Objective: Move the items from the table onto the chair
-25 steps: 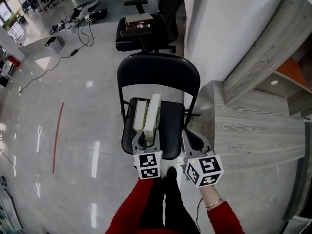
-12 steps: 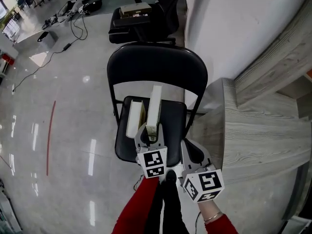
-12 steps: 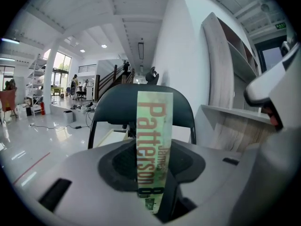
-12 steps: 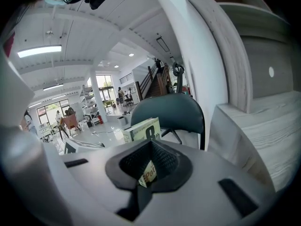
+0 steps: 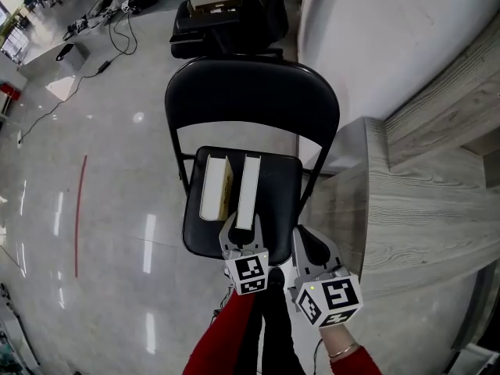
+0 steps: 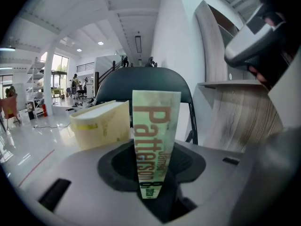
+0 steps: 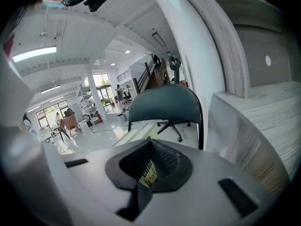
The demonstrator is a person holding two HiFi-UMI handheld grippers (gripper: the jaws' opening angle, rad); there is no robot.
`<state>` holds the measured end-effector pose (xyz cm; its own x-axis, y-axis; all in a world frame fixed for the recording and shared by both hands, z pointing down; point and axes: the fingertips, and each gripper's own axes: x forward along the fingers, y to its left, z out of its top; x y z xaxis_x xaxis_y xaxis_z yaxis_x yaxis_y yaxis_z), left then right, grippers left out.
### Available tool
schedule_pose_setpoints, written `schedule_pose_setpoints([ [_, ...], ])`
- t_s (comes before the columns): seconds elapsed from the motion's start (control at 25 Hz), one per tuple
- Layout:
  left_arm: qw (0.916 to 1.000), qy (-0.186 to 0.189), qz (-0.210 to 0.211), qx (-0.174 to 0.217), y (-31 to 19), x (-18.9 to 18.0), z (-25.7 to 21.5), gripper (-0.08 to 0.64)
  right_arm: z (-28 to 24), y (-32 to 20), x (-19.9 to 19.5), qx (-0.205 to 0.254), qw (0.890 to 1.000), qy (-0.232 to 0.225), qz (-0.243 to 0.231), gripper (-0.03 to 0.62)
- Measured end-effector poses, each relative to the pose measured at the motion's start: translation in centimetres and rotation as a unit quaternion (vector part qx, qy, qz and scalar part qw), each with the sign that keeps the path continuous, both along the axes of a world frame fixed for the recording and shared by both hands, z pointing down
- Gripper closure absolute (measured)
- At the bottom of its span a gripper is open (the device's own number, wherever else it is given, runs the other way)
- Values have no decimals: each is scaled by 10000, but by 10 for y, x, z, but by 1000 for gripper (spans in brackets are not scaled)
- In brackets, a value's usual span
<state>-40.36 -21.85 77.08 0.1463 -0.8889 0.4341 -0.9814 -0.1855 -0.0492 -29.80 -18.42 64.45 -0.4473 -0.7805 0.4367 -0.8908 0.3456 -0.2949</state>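
Observation:
A black folding chair (image 5: 279, 201) stands in front of me. My left gripper (image 5: 244, 237) is shut on a pale green paperback (image 5: 248, 187), gripping it at the spine end. The paperback (image 6: 155, 131) stands on its edge low over the seat, spine toward me. A second cream book (image 5: 213, 187) lies on the seat just left of it, also in the left gripper view (image 6: 101, 124). My right gripper (image 5: 312, 248) hovers at the seat's front right corner, jaws together with nothing held (image 7: 149, 171).
A grey wooden table (image 5: 414, 217) runs along the right, close to the chair. A white wall rises behind it. A black office chair (image 5: 223, 26) carrying a box stands behind the folding chair. Cables lie on the glossy floor (image 5: 109, 22) at far left.
Both grippers have sunk. The paperback in the left gripper came down from a raised tilt to stand low over the seat beside the cream book.

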Motion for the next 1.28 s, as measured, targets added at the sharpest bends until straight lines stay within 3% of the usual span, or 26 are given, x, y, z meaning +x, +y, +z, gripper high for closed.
schedule_pose_setpoints([
  [0.44, 9983, -34, -122, -566, 6, -6, 11, 365, -5, -1, -1, 18, 9999, 76, -127, 581],
  [0.68, 9983, 111, -127, -567, 22, -4, -17, 337, -17, -5, 1, 90, 9998, 91, -122, 581],
  [0.92, 9976, 307, -88, -621, 70, -6, -56, 337, -38, -4, 0, 187, 9998, 52, -100, 581],
  [1.08, 9972, 383, 173, -613, 99, -9, -90, 337, -55, -2, -2, 264, 9996, 0, -82, 581],
  [1.28, 9945, 434, 952, 6, 104, -5, -171, 339, -81, 4, -5, 413, 9990, -84, -167, 581],
])
